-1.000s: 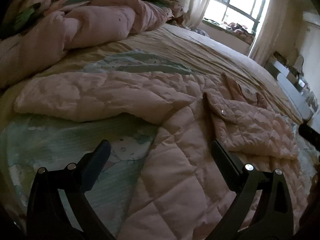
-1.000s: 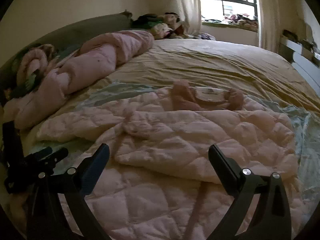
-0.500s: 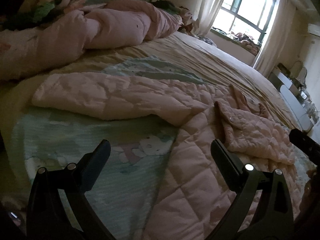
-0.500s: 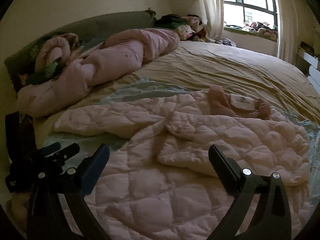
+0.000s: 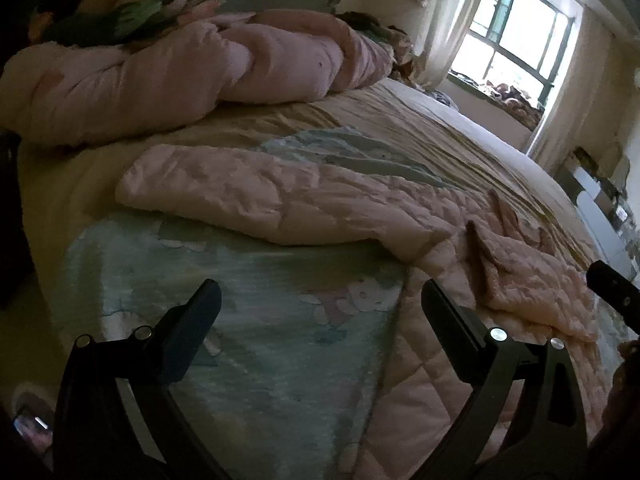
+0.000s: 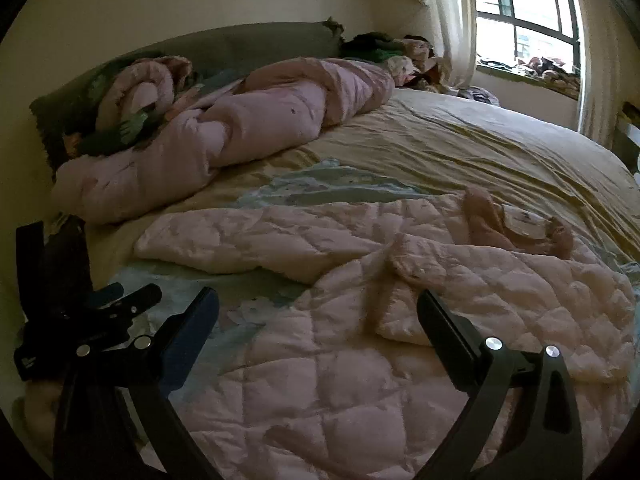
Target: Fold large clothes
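A pink quilted jacket lies spread on the bed, one sleeve stretched out to the left and its right side folded over the body. The same sleeve and folded flap appear in the left wrist view. My left gripper is open above the pale green printed sheet, left of the jacket's hem, holding nothing. My right gripper is open over the jacket's lower body, empty. The left gripper also shows at the left edge of the right wrist view.
A rolled pink duvet and a floral blanket lie along the grey headboard. Tan bedsheet stretches toward the window. White furniture stands beyond the bed's right side. The bed's left edge is close.
Both grippers have shifted left and pulled back; the left one now hangs over the green sheet instead of the jacket's hem. The jacket has not moved. Both stay open.
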The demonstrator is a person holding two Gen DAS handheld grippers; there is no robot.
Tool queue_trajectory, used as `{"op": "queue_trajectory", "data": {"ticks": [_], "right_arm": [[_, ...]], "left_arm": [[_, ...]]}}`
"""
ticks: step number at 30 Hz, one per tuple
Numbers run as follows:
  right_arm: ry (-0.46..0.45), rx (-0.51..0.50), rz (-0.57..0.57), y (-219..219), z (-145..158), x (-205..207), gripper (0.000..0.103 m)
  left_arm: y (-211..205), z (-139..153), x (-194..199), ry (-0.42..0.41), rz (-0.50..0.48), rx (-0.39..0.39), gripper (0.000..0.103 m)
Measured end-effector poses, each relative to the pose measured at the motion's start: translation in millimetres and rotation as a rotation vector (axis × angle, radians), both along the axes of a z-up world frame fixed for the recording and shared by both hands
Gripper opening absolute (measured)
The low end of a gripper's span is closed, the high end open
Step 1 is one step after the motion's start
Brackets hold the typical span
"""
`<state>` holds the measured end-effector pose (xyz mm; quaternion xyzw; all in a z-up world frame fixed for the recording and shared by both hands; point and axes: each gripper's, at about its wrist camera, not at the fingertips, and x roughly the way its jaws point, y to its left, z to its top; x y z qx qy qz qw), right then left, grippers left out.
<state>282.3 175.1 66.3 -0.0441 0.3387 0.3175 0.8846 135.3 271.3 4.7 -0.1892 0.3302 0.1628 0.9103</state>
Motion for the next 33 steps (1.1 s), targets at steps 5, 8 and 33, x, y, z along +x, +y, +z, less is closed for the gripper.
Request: {"op": "queue_trajectory", "data": {"ticks": [5, 8, 33], "right_arm": [[0.000, -0.010, 0.034, 21.6, -1.5, -4.5, 0.099], [-0.002, -0.015, 0.056, 35.9, -2.6, -7.3, 0.099], [0.055, -0.059, 0.170, 124.8, -42.3, -3.4, 0.099]], "left_arm": [[19.5, -4.4, -6.7, -0.002, 0.039, -0.025, 0.094], [32.1, -8.8, -8.2, 0.001, 0.057, -0.045, 0.094], [117.9, -58.0, -0.7, 0.086, 0.172, -0.223, 0.094]]}}
